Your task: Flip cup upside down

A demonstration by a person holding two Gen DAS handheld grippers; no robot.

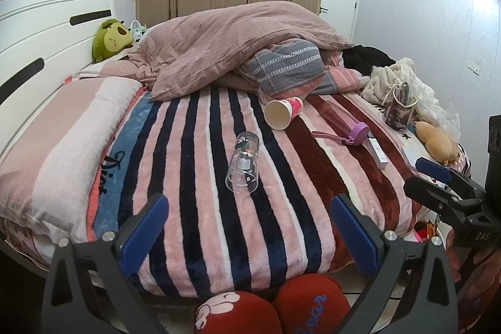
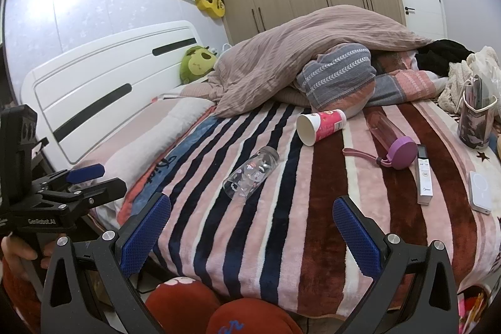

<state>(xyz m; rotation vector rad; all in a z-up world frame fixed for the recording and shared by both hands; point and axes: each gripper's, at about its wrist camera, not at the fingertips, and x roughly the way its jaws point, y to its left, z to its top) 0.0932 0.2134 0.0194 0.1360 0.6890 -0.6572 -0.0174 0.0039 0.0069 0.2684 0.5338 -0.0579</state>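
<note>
lying on its side on the striped blanket [image 1: 200, 208], just nearer than the paper cup [image 1: 283, 113], the clear cup [image 1: 242, 161] looks light, slick, rigid; grip mid-body. left gripper [image 1: 250, 233] and right gripper [image 2: 252, 235] hover spread, empty.

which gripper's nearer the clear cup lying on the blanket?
Left, marginally. The left gripper sits open almost straight behind the clear cup, mouth toward it. The right gripper is open too, but the cup lies ahead and slightly left of its centerline.
</note>
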